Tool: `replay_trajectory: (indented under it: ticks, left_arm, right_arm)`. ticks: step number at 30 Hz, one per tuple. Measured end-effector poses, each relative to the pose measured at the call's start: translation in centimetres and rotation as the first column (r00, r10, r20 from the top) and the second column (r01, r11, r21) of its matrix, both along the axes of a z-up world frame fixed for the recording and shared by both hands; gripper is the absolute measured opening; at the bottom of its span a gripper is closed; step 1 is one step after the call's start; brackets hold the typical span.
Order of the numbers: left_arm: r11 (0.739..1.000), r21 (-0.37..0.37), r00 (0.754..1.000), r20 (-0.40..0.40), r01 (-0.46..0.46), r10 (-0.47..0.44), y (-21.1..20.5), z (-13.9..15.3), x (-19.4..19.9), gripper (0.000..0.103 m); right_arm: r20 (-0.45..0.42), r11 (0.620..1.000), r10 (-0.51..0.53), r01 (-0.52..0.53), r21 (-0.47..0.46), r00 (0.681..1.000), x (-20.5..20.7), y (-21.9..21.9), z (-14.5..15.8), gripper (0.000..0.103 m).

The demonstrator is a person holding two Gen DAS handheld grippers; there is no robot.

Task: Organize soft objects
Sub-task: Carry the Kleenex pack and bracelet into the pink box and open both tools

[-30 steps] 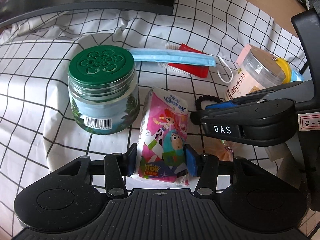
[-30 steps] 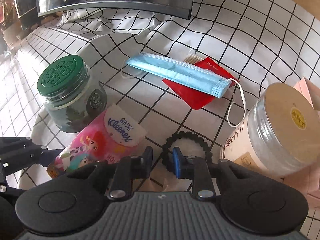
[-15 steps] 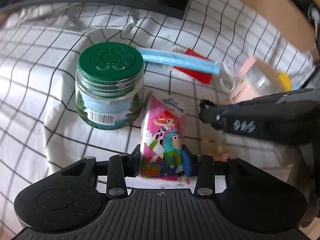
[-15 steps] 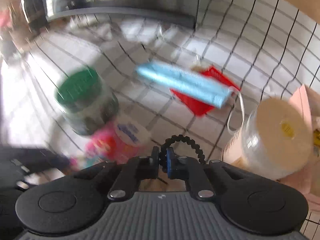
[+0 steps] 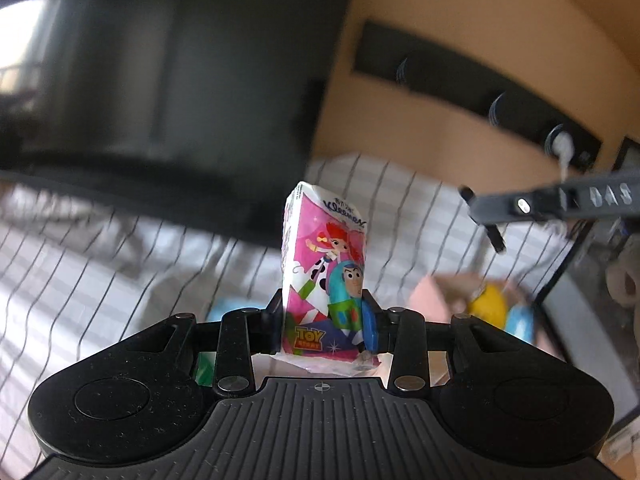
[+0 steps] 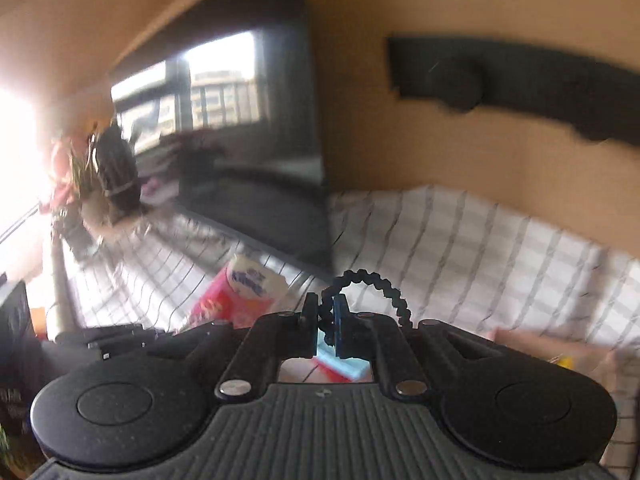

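Observation:
My left gripper [image 5: 323,322] is shut on a pink Toy Story Kleenex tissue pack [image 5: 325,276] and holds it upright, lifted above the checked cloth [image 5: 100,280]. The pack also shows blurred in the right wrist view [image 6: 240,292]. My right gripper [image 6: 325,320] is shut on a black spiral hair tie [image 6: 372,284], whose loop arches up to the right of the fingers, lifted off the cloth [image 6: 480,248]. The right gripper's finger [image 5: 560,204] shows at the right of the left wrist view.
A dark monitor [image 5: 160,100] stands behind the cloth, against a tan wall [image 5: 460,40] with a black rail [image 5: 480,92]. A pink box [image 5: 444,292] with yellow and blue items lies at the right. Part of a blue face mask [image 6: 340,364] shows under the right gripper.
Both grippers have lifted and tilted up, carrying the tissue pack and the hair tie off the cloth. The green-lidded jar and the mask have dropped out of the left view.

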State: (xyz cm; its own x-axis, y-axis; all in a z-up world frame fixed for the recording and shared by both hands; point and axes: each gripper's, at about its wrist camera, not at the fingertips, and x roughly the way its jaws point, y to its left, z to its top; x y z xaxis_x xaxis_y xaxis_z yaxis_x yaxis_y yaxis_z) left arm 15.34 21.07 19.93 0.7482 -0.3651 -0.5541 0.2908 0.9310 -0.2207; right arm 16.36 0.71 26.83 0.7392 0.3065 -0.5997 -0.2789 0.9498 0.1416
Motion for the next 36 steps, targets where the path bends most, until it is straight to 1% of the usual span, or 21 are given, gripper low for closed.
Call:
replay_trajectory:
  ticks: [4,7,10,12,14,17,21,23,26,29,31,34,35,36]
  left_arm:
    - [0.998,-0.013,0.998,0.039,0.055,-0.054,-4.2,2.6,0.4,0.04]
    - [0.993,-0.022,0.992,0.06,0.115,-0.113,-8.0,3.6,0.9,0.04]
    - [0.983,-0.07,0.986,0.028,0.167,-0.165,-11.7,3.5,1.7,0.04]
    - [0.974,-0.096,0.978,-0.009,0.205,-0.207,-14.3,2.6,2.3,0.04]
    - [0.967,-0.094,0.969,-0.047,0.238,-0.243,-17.1,1.2,2.5,0.04]
    - [0.954,-0.098,0.95,-0.11,0.283,-0.293,-20.7,-1.4,2.8,0.04]
    - [0.945,-0.115,0.927,-0.191,0.305,-0.323,-23.3,-4.7,2.7,0.041]
    - [0.947,-0.119,0.922,-0.22,0.3,-0.32,-23.9,-6.0,3.0,0.041]
    - [0.95,-0.145,0.918,-0.252,0.276,-0.305,-24.1,-7.7,3.5,0.041]
    - [0.951,-0.175,0.916,-0.273,0.254,-0.294,-24.0,-9.0,4.1,0.041]
    - [0.944,-0.179,0.899,-0.298,0.276,-0.32,-24.3,-10.0,4.6,0.042]
    - [0.932,-0.169,0.859,-0.364,0.32,-0.36,-25.5,-12.0,6.0,0.043]
    - [0.932,-0.151,0.851,-0.381,0.329,-0.362,-25.8,-12.8,6.4,0.043]
    - [0.935,-0.119,0.85,-0.389,0.334,-0.354,-26.0,-13.4,6.7,0.045]
  right_arm:
    - [0.076,0.998,-0.067,0.067,0.004,0.995,-2.1,-4.7,2.3,0.007]
    - [0.125,0.991,-0.136,0.134,0.027,0.983,-3.8,-8.9,3.2,0.007]
    - [0.137,0.977,-0.21,0.202,0.068,0.968,-4.8,-12.7,3.0,0.007]
    - [0.148,0.964,-0.261,0.25,0.09,0.954,-5.5,-14.8,2.6,0.007]
    - [0.143,0.952,-0.297,0.282,0.117,0.944,-6.1,-16.6,1.9,0.007]
    - [0.124,0.936,-0.341,0.325,0.133,0.932,-6.3,-18.1,0.5,0.008]
    - [0.106,0.921,-0.372,0.353,0.167,0.922,-7.1,-20.1,-0.5,0.007]
    - [0.108,0.914,-0.385,0.362,0.184,0.916,-7.1,-20.7,-0.9,0.007]
    - [0.115,0.901,-0.414,0.389,0.195,0.903,-7.1,-21.4,-1.2,0.007]
    - [0.086,0.887,-0.426,0.397,0.238,0.901,-6.4,-22.2,-2.3,0.007]
    - [0.057,0.884,-0.415,0.388,0.259,0.908,-5.3,-22.4,-3.3,0.007]
    - [0.009,0.888,-0.393,0.377,0.266,0.92,-3.1,-22.3,-5.0,0.007]
    - [-0.004,0.889,-0.388,0.375,0.265,0.922,-2.5,-22.2,-5.5,0.007]
    - [-0.016,0.891,-0.38,0.371,0.263,0.925,-2.0,-22.1,-5.9,0.007]
